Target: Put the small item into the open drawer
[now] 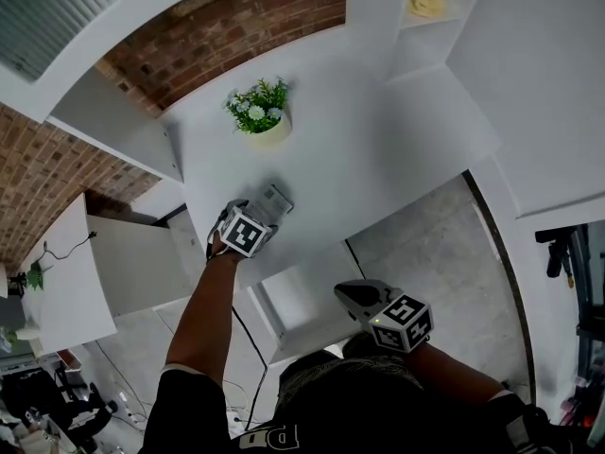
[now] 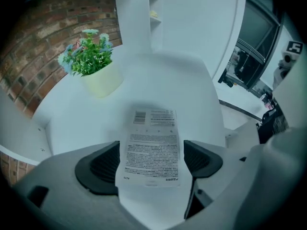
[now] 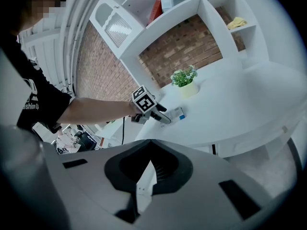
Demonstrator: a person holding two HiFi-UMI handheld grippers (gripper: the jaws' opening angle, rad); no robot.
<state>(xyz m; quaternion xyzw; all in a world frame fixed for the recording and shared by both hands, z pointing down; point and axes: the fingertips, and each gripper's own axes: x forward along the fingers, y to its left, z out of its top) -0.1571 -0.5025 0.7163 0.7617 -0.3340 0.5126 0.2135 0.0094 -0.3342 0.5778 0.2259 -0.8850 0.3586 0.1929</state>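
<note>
The small item is a flat white packet (image 2: pixel 152 145) with printed text and a barcode. It lies on the white table (image 1: pixel 378 159), between the wide-apart pads (image 2: pixel 98 169) of my left gripper (image 2: pixel 151 164); neither pad presses on it. In the head view the left gripper (image 1: pixel 263 218) points steeply down at the packet (image 1: pixel 277 200) near the table's front edge. The open drawer (image 1: pixel 302 296) juts out below that edge. My right gripper (image 1: pixel 348 293) hovers at the drawer's right side; in its own view my right gripper (image 3: pixel 151 145) has its tips together and nothing in them.
A potted green plant (image 1: pixel 258 112) in a pale pot stands farther back on the table. White shelves (image 3: pixel 192 13) against a brick wall rise behind it, with a yellow object (image 1: pixel 425 3) in one compartment. A grey floor (image 1: pixel 425 253) lies to the right of the drawer.
</note>
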